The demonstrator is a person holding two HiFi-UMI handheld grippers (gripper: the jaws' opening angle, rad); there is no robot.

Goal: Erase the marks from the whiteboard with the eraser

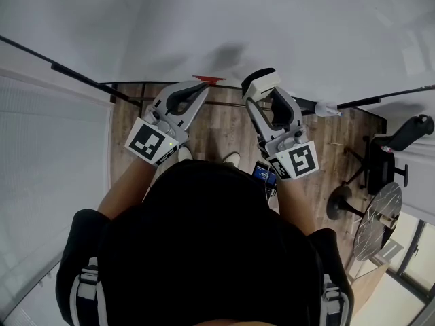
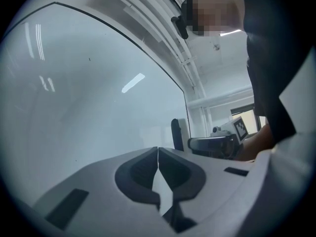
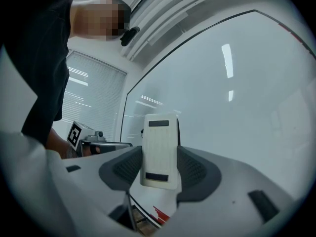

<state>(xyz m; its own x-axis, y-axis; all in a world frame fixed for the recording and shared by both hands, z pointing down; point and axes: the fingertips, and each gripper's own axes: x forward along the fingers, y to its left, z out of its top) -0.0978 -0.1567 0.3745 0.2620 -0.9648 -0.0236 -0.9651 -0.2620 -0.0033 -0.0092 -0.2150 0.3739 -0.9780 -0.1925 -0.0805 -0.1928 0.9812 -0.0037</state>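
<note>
Right gripper point(image 3: 159, 158) fingers clamp the eraser point(image 3: 159, 142) by the whiteboard point(image 3: 247, 98) bottom edge — left gripper point(image 2: 157, 154) fingers pressed together

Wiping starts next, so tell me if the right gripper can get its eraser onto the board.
Probably yes: the right gripper is shut on the eraser, the board stands right ahead, and nothing shows between them.

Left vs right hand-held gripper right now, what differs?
The left hand-held gripper has its jaws shut together, empty; the right hand-held gripper clamps the white eraser. In the head view the left leans right, the right leans left. Both point at the whiteboard.
</note>
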